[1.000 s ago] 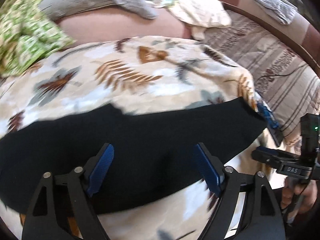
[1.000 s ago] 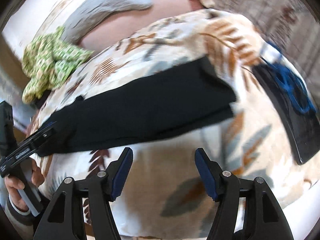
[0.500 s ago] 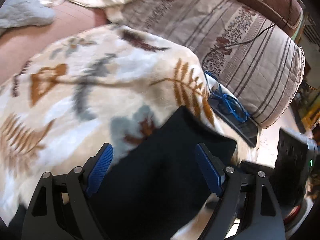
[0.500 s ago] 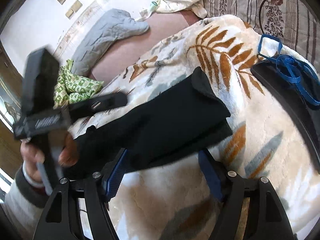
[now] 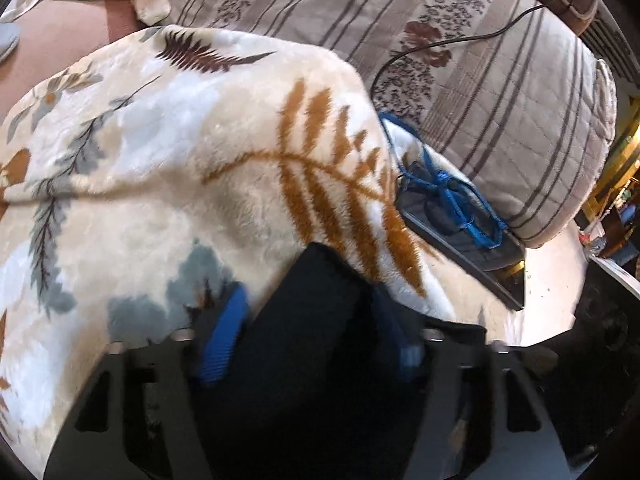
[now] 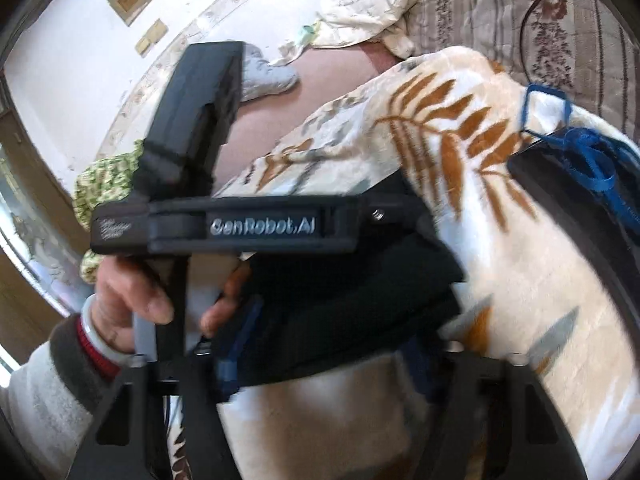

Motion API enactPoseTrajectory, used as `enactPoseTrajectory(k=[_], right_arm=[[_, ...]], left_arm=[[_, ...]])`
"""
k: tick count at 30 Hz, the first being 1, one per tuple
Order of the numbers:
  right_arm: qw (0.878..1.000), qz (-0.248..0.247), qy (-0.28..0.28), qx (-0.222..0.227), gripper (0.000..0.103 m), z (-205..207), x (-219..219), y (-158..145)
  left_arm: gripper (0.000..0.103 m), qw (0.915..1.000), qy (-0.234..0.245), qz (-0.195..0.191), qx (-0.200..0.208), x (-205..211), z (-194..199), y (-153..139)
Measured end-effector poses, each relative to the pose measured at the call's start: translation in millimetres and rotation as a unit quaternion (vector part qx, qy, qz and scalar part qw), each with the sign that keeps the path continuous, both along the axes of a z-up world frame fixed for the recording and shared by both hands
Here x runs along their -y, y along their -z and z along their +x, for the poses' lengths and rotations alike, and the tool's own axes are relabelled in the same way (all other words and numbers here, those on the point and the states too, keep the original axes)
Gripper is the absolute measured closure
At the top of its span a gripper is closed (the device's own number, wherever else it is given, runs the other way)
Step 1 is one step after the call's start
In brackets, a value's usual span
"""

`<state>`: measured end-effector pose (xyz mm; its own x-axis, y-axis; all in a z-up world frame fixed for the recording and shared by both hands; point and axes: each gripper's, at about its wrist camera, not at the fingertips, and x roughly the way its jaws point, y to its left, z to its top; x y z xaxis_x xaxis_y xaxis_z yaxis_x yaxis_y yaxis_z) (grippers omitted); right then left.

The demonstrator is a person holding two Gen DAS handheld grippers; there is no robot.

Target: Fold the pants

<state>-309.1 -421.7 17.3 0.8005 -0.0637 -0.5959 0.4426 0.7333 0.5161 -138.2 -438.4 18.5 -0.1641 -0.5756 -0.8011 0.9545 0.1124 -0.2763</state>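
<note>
Left wrist view: the left gripper (image 5: 312, 332), its blue fingers (image 5: 224, 336) just closing, straddles the black folded fabric pants' (image 5: 320, 300) corner on the leaf-patterned plush blanket (image 5: 160, 160), whether pinched yet I cannot tell.

Right wrist view: the right gripper (image 6: 324, 356), also closing, brackets the pants' near edge; grip unclear.

Bright daylight, whites nearly glaring — fisheye-bent edges with dark corners, motion blur near the lens.

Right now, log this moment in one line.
left hand-held gripper: closing on pants | right hand-held gripper: closing on pants | blanket: underneath
</note>
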Motion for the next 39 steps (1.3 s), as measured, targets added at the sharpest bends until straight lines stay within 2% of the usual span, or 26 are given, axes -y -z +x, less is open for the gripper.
enactPoseTrajectory(k=[1,2,3,5,7,9,14,17,20,22,24,26,29,30,31,32,34,35,36,38,39], right_arm=[[1.0,0.002,0.009,-0.005,0.08,0,3,1],[1.0,0.01,0.011,-0.002,0.083,-1,6,2],[1.0,0.007,0.012,-0.004,0.085,1,6,0],[1.0,-0.022,0.005,-0.018,0.088,6,-1,-9],[0.999,-0.032,0.003,-0.013,0.09,8,-6,-20],[0.999,-0.048,0.0,-0.008,0.091,9,-11,-32],[0.993,-0.112,-0.032,0.025,0.093,20,-45,-83],[0.986,-0.148,-0.064,0.034,0.093,34,-70,-109],[0.977,-0.182,-0.103,0.031,0.093,53,-106,-121],[0.972,-0.193,-0.131,0.027,0.093,68,-132,-119],[0.968,-0.196,-0.158,0.017,0.093,82,-159,-106],[0.964,-0.194,-0.182,0.01,0.092,96,-183,-92],[0.956,-0.178,-0.23,-0.026,0.071,123,-220,-56],[0.953,-0.166,-0.248,-0.039,0.064,126,-227,-48],[0.949,-0.144,-0.273,-0.055,0.063,129,-232,-42],[0.948,-0.135,-0.283,-0.06,0.062,127,-233,-43],[0.945,-0.116,-0.304,-0.04,0.054,113,-224,-59],[0.946,-0.108,-0.303,-0.025,0.046,103,-216,-70],[0.953,-0.103,-0.285,-0.009,0.035,94,-200,-81],[0.966,-0.102,-0.238,0.009,0.029,76,-172,-96],[0.969,-0.104,-0.223,0.005,0.029,76,-159,-96]], left_arm=[[0.064,1.0,0.003,-0.002,-0.007,1,0,-1],[0.069,1.0,0.001,-0.004,-0.009,1,0,-2],[0.072,0.9999,0.001,-0.006,-0.012,0,0,-2],[0.085,0.9996,-0.005,-0.015,-0.023,-3,2,-6],[0.093,0.9988,-0.016,-0.023,-0.04,-11,8,-12],[0.093,0.9976,-0.022,-0.045,-0.047,-22,13,-28],[0.093,0.9928,-0.048,-0.104,-0.036,-65,31,-83],[0.093,0.9884,-0.086,-0.124,-0.016,-106,46,-108],[0.092,0.9822,-0.137,-0.128,-0.004,-152,66,-117],[0.089,0.9767,-0.177,-0.12,-0.01,-181,83,-113],[0.081,0.968,-0.227,-0.106,-0.014,-218,99,-103],[0.057,0.9589,-0.27,-0.087,-0.015,-247,110,-91],[0.041,0.9402,-0.333,-0.058,-0.04,-286,124,-70],[0.041,0.9332,-0.352,-0.051,-0.048,-300,126,-64],[0.04,0.929,-0.364,-0.048,-0.051,-311,126,-61],[0.037,0.9248,-0.374,-0.048,-0.052,-323,124,-59],[0.03,0.9161,-0.393,-0.053,-0.058,-339,122,-57],[0.027,0.9132,-0.399,-0.058,-0.062,-345,119,-57],[0.025,0.9104,-0.402,-0.067,-0.07,-350,114,-56],[0.023,0.9102,-0.401,-0.069,-0.079,-350,107,-54],[0.023,0.9121,-0.396,-0.067,-0.083,-345,102,-51]])
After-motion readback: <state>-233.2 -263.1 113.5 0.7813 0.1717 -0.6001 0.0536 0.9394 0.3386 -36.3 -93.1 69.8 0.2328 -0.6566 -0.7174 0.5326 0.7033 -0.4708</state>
